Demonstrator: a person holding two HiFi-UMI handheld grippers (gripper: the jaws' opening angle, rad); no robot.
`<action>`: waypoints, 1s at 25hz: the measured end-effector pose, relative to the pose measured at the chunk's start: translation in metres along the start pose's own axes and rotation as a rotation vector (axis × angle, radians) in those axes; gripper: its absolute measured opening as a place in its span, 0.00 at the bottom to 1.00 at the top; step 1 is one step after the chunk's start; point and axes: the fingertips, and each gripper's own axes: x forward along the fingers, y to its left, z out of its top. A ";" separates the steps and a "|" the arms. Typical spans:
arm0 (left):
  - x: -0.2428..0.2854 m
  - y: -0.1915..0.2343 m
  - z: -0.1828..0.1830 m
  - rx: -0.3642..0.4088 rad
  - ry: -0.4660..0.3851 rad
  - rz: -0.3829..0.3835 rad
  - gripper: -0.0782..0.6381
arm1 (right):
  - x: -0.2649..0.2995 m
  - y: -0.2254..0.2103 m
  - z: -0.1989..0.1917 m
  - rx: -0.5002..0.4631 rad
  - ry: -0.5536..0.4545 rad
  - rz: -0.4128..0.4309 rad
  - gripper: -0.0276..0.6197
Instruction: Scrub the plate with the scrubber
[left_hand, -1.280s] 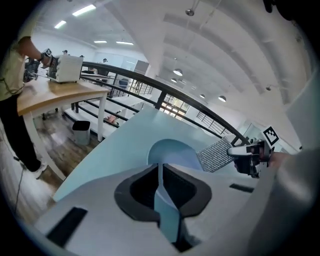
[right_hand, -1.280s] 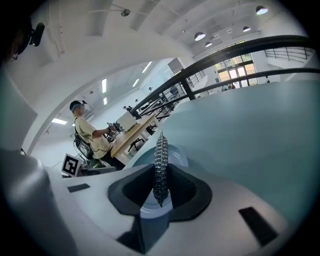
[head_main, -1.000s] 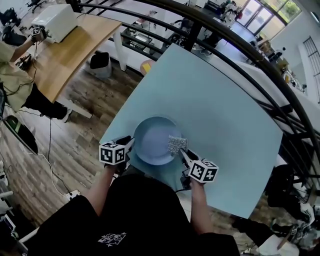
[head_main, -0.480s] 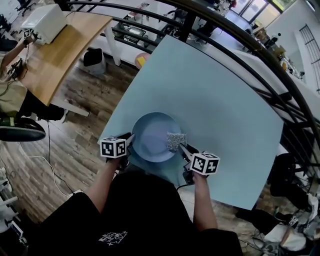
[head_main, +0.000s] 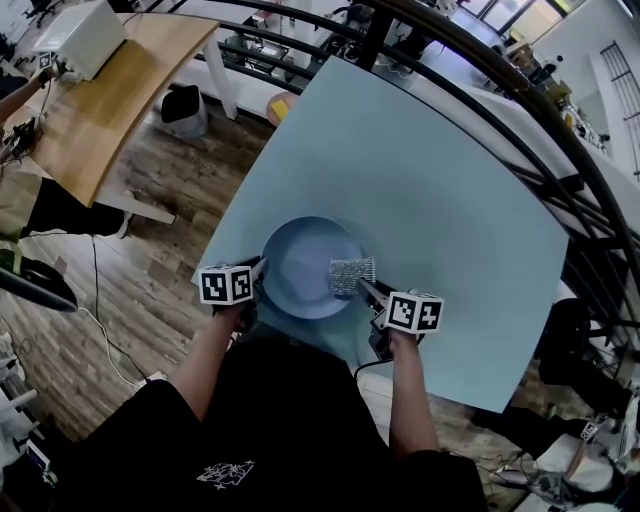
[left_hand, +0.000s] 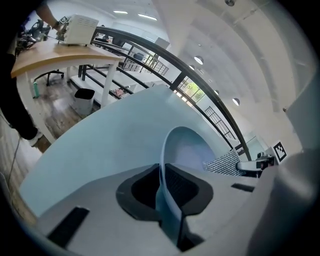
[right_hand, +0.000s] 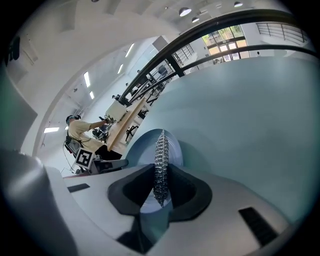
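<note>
Our left gripper (head_main: 257, 277) pinches the plate (head_main: 300, 262) at its left rim. Our right gripper (head_main: 368, 293) squeezes the scrubber (head_main: 352, 274), on the plate's right side. We should rub softly in circles and hold the plate steady.

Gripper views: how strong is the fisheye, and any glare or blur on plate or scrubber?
Left gripper view: heavy fisheye, black corners, railing bent into an arc; plate rim reads clearly, no glare. Right gripper view: same distortion; scrubber crisp with small glints, ceiling lights blown out. Head view: milder curvature, soft pale sheen on the plate.
</note>
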 end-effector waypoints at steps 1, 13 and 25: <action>0.001 0.001 0.000 -0.006 0.000 0.002 0.16 | 0.002 -0.001 -0.001 0.005 0.005 -0.003 0.17; 0.000 0.000 -0.001 -0.053 -0.016 0.015 0.16 | 0.013 0.009 -0.018 0.037 0.065 0.038 0.17; 0.000 0.004 0.001 -0.062 -0.016 0.010 0.15 | 0.045 0.046 -0.038 0.017 0.090 0.070 0.17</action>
